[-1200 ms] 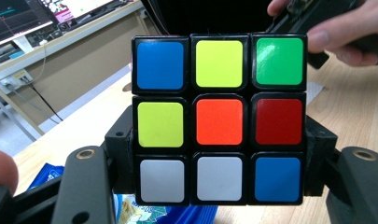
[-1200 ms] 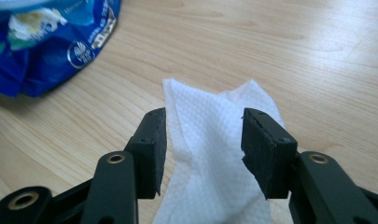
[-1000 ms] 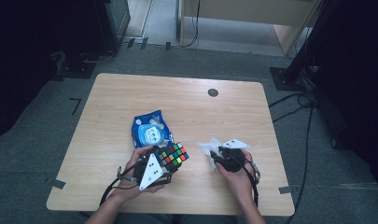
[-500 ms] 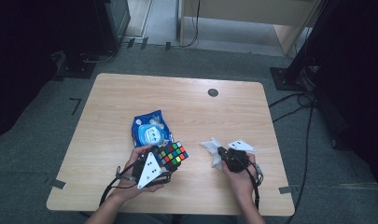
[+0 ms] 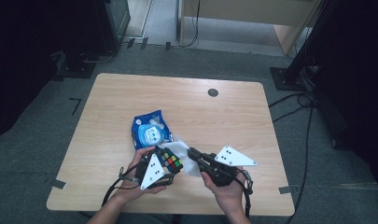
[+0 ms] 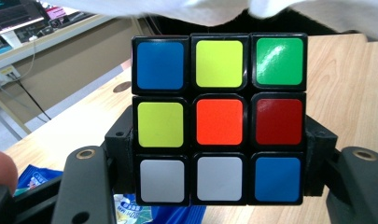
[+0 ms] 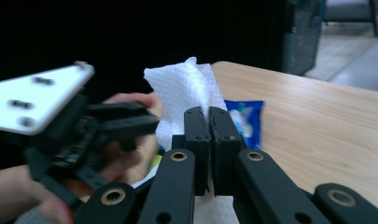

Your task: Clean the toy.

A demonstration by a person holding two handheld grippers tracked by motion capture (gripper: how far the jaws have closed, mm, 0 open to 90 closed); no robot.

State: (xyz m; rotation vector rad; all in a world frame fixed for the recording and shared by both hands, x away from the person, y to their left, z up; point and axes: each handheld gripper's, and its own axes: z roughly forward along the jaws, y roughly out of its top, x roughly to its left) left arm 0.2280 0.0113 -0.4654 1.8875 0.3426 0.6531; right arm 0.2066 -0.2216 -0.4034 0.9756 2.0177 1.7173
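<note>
Right now your left tool [image 5: 164, 164] has its jaws clamped on the two sides of the puzzle cube [image 5: 171, 160], holding it just above the near part of the tabletop [image 5: 233, 116]; in the left gripper view the cube [image 6: 219, 119] faces the camera square on, with an orange tile at its centre, blue, yellow and green along the top row and two white tiles and a blue one along the bottom. Your right tool [image 5: 192, 152] has just been closing and its jaws now stand together, pinching the white paper wipe [image 5: 184, 156]; in the right gripper view the wipe [image 7: 186, 95] stands up from between the pressed pads, with your left hand [image 7: 130, 135] and its tool off to the left. From above, the wipe lies against the right side of the cube, and in the left gripper view its white edge [image 6: 196, 10] hangs across the top of the picture, above the cube. Just beyond the cube, the blue wipes packet [image 5: 150, 131] lies flat on the tabletop. Farther back, near the far edge, sits a small dark round cap [image 5: 213, 92].
</note>
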